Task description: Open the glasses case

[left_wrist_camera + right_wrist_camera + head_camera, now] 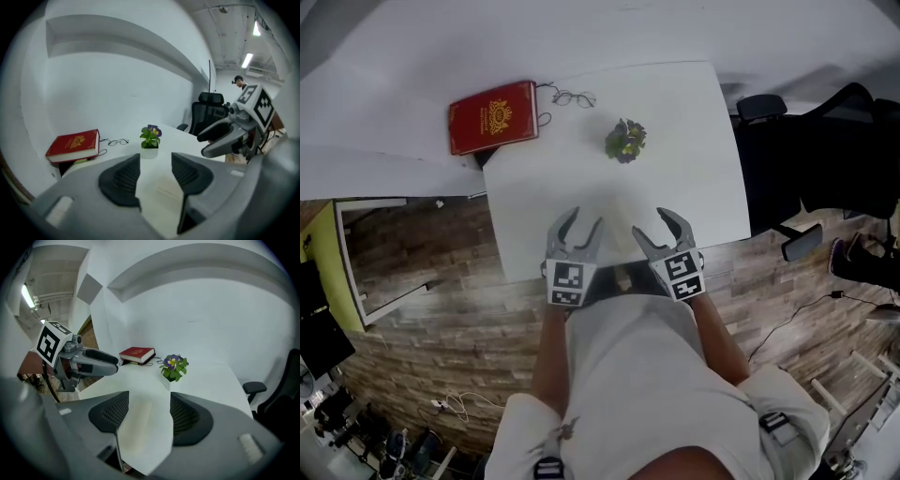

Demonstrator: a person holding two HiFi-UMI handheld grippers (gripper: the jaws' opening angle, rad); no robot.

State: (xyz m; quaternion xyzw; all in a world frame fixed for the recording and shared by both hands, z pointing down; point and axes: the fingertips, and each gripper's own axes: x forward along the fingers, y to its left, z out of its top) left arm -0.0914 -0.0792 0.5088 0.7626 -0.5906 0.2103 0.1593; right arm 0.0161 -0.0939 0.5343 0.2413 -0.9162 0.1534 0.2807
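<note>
Cream and likely light, stiff and slippery, the case (133, 425) lay at the desk's (694, 169) near edge between left tool (585, 221) and right tool (650, 225), both gaping, empty; its long edges looked best to pinch.

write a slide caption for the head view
Left gripper and right gripper, both open, over white table with red book, glasses, plant

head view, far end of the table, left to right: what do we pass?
red book → glasses → potted plant
</note>
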